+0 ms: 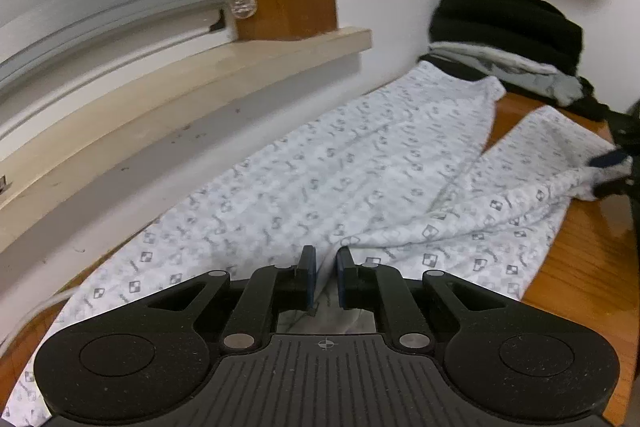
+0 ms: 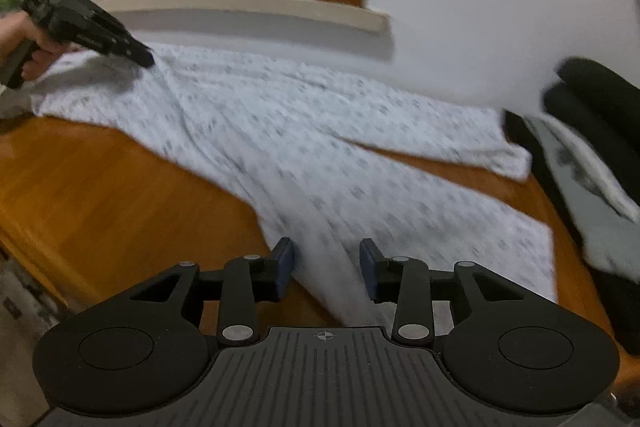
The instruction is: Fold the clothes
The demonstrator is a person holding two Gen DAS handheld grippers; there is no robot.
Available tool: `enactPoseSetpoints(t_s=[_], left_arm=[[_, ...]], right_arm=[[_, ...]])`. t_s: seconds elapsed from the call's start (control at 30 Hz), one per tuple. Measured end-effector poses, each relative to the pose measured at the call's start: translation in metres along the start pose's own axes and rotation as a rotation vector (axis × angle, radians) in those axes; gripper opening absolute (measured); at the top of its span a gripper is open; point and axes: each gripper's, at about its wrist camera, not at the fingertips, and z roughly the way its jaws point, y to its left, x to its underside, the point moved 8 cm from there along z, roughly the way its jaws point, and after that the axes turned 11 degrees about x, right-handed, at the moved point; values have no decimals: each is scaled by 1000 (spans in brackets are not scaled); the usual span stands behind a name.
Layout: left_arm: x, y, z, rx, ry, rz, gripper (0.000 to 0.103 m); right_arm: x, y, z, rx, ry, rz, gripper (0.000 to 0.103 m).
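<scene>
White patterned pants (image 1: 340, 163) lie spread on a wooden table (image 1: 592, 267), legs pointing away toward the wall. My left gripper (image 1: 326, 265) is shut on the pants at the waist end, with cloth pinched between its blue pads. In the right wrist view, which is motion-blurred, the pants (image 2: 320, 147) run across the table (image 2: 100, 187). My right gripper (image 2: 326, 263) stands open, its jaws wide apart on either side of the near leg's end. The left gripper (image 2: 148, 61), held by a hand, shows at the far left on the waist. The right gripper (image 1: 606, 167) appears at the leg hem.
A pile of black clothes (image 1: 508, 27) with a grey garment (image 1: 520, 71) under it sits against the wall beyond the pant legs, seen also as the black pile (image 2: 592, 99). A window sill (image 1: 200, 75) and blinds run along the table's far side.
</scene>
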Motion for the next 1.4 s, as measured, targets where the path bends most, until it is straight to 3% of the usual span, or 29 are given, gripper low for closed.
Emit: enactPoseSetpoints(t_s=[0.33, 0.37, 0.4, 0.43, 0.5, 0.63, 0.87, 0.97, 1.13, 1.17, 1.27, 1.3, 1.4], left_arm=[[-1, 7, 2, -24, -19, -41, 11], [-2, 6, 1, -24, -21, -41, 11], [-2, 6, 0, -24, -23, -40, 11], [-2, 5, -1, -21, -26, -40, 9], [-3, 3, -5, -7, -38, -40, 5], [-11, -4, -21, 2, -80, -23, 5], [-44, 4, -58, -21, -206, -21, 3], [-57, 26, -59, -55, -227, -46, 3], [-65, 77, -34, -121, -196, -102, 3], [-63, 86, -25, -135, -170, -116, 5], [-49, 107, -3, -186, -93, -147, 12], [-43, 111, 0, -185, -84, -159, 12], [-25, 118, 7, -170, -56, -173, 12]], right_arm=[[38, -58, -23, 104, 26, 30, 40], [41, -63, -23, 102, 26, 39, 30], [41, -67, -22, 108, 25, 42, 11], [41, -72, -21, 114, 25, 45, 4], [40, -80, -19, 127, 24, 50, 4], [10, -103, -30, 200, -55, 49, 4], [-86, -143, -43, 257, -179, 25, 3], [-124, -148, -1, 286, -160, -2, 3], [-176, -150, 91, 347, -79, -41, 4], [-187, -150, 109, 359, -63, -48, 8], [-203, -147, 163, 389, -9, -42, 46], [-198, -144, 180, 394, 13, -17, 46], [-174, -119, 198, 278, 28, 28, 44]])
